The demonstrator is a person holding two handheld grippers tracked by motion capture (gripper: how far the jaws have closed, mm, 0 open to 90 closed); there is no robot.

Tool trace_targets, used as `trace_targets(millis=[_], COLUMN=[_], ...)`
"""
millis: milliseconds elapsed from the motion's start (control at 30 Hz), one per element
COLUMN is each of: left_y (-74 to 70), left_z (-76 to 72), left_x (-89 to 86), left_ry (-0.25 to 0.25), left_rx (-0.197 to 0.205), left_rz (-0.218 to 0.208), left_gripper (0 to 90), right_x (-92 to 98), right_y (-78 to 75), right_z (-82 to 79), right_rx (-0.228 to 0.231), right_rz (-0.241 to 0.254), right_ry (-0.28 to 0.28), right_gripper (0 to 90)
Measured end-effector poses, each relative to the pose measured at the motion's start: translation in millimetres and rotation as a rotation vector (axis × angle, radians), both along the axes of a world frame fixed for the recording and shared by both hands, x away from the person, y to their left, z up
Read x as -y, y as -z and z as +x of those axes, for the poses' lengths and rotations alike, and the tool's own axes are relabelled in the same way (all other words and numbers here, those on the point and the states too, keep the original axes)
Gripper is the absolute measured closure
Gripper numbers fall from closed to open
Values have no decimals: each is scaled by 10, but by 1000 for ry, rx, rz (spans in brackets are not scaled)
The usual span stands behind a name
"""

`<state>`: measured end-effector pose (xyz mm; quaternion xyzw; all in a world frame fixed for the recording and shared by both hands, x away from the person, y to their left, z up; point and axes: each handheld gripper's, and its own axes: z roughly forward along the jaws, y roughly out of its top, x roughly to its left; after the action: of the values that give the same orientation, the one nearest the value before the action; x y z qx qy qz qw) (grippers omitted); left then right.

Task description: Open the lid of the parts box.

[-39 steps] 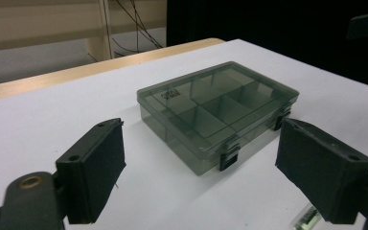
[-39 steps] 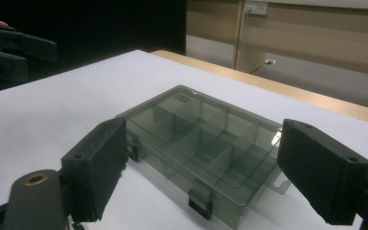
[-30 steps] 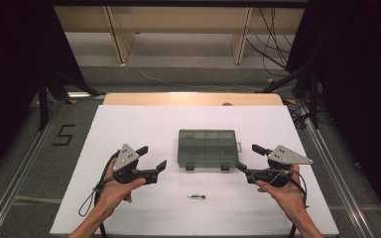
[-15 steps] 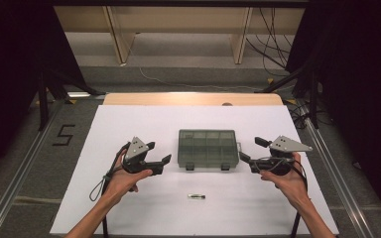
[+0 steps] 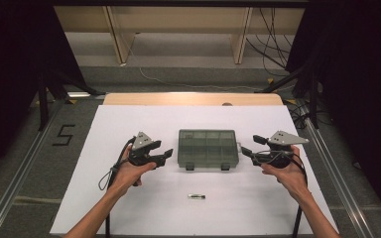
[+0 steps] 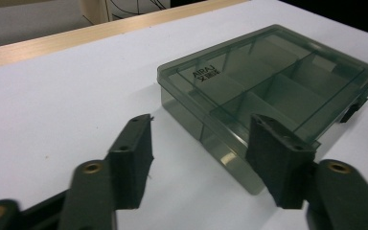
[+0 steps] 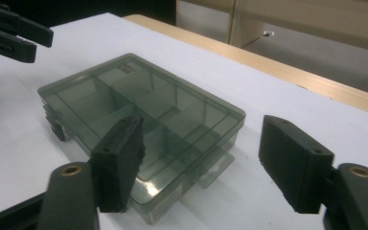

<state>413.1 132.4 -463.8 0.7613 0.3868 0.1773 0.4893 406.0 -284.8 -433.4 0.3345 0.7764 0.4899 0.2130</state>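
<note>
A smoky translucent compartment box [image 5: 208, 148] with its lid shut lies flat at the middle of the white table [image 5: 129, 213]. The left gripper [image 5: 164, 154] sits just beside its left side, jaws spread apart, and the right gripper [image 5: 249, 146] flanks its right side, jaws likewise apart. Nearer the person lies a small dark object [image 5: 196, 197], perhaps a battery.

A white table [image 5: 129, 119] stands on grey floor [image 5: 25, 163], black curtains [image 5: 15, 44] at both sides.
</note>
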Motion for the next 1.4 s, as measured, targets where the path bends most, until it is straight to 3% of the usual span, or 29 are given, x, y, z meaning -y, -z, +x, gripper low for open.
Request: trace_targets(millis=[200, 267, 367, 433, 467, 567, 633, 667, 700, 733, 867, 967, 1000, 1067, 1133, 1233, 1267, 1367, 1400], left_y=[67, 107, 173, 226, 245, 287, 301, 329, 324, 339, 341, 351, 354, 347, 355, 363, 363, 364, 354], left_z=[78, 107, 148, 182, 188, 202, 215, 212, 220, 214, 208, 197, 201, 191, 185, 174, 174, 170, 168], left_x=[41, 56, 75, 86, 103, 128, 131, 154, 130, 141, 151, 176, 176, 180, 200, 215, 212, 222, 217], left_ry=[37, 53, 73, 94, 94, 104, 120, 113, 142, 133, 151, 152, 164, 196, 193, 191, 201, 207, 211], left_rx=[-11, -16, -28, -39, -45, -47, -70, -63, -71, -70, -71, -77, -63, -81, -64, -77, -73, -72, -70], left_rz=[-1, 21, 47, 81, 72, 58, 62, 70, 106, 101, 114, 87, 100, 113, 104, 99, 118, 116, 140], left_gripper=[622, 712, 762, 854, 871, 890, 894, 894, 894, 895, 895, 895, 895, 895, 895, 895, 895, 895, 895], right_x=[5, 3, 4, 7, 12, 34, 42, 45, 43, 39, 14, 12, 11, 0, -7, -28, -36, -61, -65], right_y=[60, 103, 125, 160, 171, 216, 250, 274, 292, 298, 329, 348, 361, 387, 397, 403, 412, 427, 433], right_z=[76, 93, 102, 127, 140, 177, 197, 209, 218, 216, 220, 223, 229, 217, 223, 211, 214, 204, 205], right_rx=[-21, -43, -50, -58, -59, -81, -96, -102, -110, -125, -131, -134, -129, -145, -135, -148, -140, -158, -155], right_rz=[-30, -58, -82, -108, -116, -118, -131, -137, -145, -142, -161, -178, -189, -205, -211, -213, -223, -236, -243], right_ry=[-19, -39, -53, -64, -71, -81, -92, -97, -109, -117, -139, -152, -156, -171, -183, -194, -203, -226, -229], right_gripper=[474, 560, 608, 713, 749, 829, 863, 875, 885, 897, 900, 900, 900, 900, 900, 900, 900, 900, 900])
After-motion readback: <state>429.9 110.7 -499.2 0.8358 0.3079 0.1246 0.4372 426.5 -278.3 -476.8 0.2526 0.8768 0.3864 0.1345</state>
